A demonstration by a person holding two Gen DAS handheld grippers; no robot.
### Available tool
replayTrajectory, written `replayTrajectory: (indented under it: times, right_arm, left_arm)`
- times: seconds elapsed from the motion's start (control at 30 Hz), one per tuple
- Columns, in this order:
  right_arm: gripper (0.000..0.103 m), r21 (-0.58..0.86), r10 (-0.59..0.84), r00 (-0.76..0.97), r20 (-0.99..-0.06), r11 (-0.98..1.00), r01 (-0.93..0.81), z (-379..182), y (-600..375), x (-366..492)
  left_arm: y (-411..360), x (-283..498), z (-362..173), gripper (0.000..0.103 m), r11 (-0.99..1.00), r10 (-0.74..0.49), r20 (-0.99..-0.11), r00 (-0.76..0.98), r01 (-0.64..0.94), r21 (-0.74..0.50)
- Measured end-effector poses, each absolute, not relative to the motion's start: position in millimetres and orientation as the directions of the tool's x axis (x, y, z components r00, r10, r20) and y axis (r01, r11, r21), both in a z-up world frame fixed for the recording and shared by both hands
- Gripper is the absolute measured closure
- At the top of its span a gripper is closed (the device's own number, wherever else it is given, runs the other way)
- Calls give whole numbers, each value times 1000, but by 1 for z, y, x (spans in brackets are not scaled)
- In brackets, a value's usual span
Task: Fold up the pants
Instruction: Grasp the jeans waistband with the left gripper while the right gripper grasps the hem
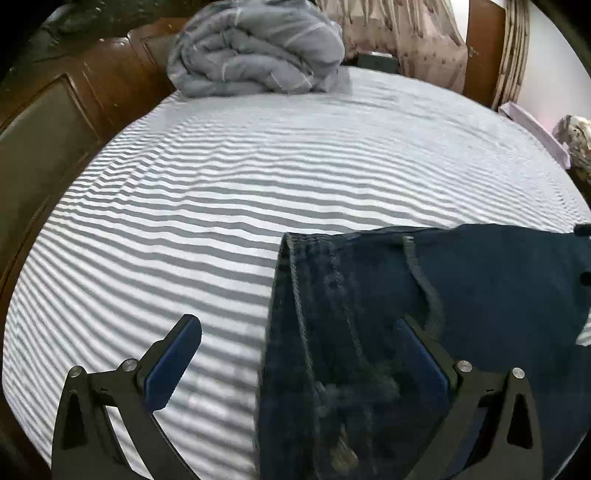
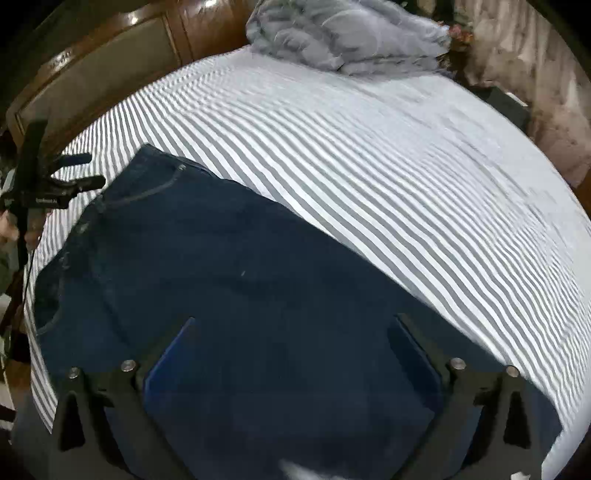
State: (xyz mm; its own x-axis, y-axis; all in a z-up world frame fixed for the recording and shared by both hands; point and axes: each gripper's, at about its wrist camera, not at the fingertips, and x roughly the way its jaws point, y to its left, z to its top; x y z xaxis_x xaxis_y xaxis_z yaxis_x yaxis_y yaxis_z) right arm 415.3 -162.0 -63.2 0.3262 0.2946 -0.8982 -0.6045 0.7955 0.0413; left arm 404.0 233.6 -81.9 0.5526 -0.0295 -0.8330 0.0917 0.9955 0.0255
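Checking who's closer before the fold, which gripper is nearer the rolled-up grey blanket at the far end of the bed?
Hard to say. Left gripper and right gripper both hang open over the jeans, far across the striped sheet from the blanket.

Soft, even indoor light; glare on the wooden headboard point(image 2: 207, 22) at 11 o'clock. Fisheye bending and black corners throughout. Motion blur smears the striped bed sheet point(image 2: 517, 206) toward 3 o'clock.

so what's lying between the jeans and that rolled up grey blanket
Only bare striped bedsheet between the jeans and the grey blanket; both wrist views show it.
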Motion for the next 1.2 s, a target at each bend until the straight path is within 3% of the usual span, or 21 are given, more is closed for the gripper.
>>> replayTrajectory:
  times: [0.13, 0.37, 0.53, 0.57, 0.63, 0.7, 0.83, 0.87, 0.93, 1.2]
  right_arm:
    - [17, 19, 257, 299, -919, 786, -618, -83, -157, 450]
    - [41, 26, 239, 251, -938, 770, -637, -107, -173, 482]
    - [43, 72, 256, 206, -944, 774, -629, -124, -187, 496]
    - [43, 88, 265, 198, -944, 778, -623, -128, -186, 499]
    - [42, 112, 280, 189, -941, 786, -608, -134, -187, 503]
    - [45, 130, 299, 181, -937, 779, -613, -131, -189, 502]
    - [80, 121, 296, 179, -938, 766, -631, -122, -186, 495]
    - [86, 102, 285, 189, -940, 761, -641, -119, -183, 491]
    - [90, 60, 259, 215, -941, 758, -650, -114, -180, 484]
    - [95, -106, 198, 406, -892, 782, -614, -75, -166, 483]
  left_arm:
    - [240, 428, -95, 0, 992, -78, -844, 530, 124, -14]
    - [246, 466, -126, 0, 988, -136, -864, 484, 131, -82]
    - [235, 479, -133, 3, 985, -163, -841, 515, 131, -110]
    - [231, 481, -133, 6, 986, -147, -842, 519, 143, -83]
    - [221, 479, -130, 32, 979, -156, -835, 527, 192, -62]
    - [211, 478, -125, 38, 975, -137, -833, 536, 220, -18]
    - [210, 476, -117, 60, 981, -125, -833, 540, 190, -24]
    - [213, 475, -115, 62, 983, -133, -829, 543, 182, -38]
    - [216, 470, -106, 81, 987, -124, -813, 569, 158, -40]
    - [233, 463, -81, 81, 988, -152, -767, 624, 103, -112]
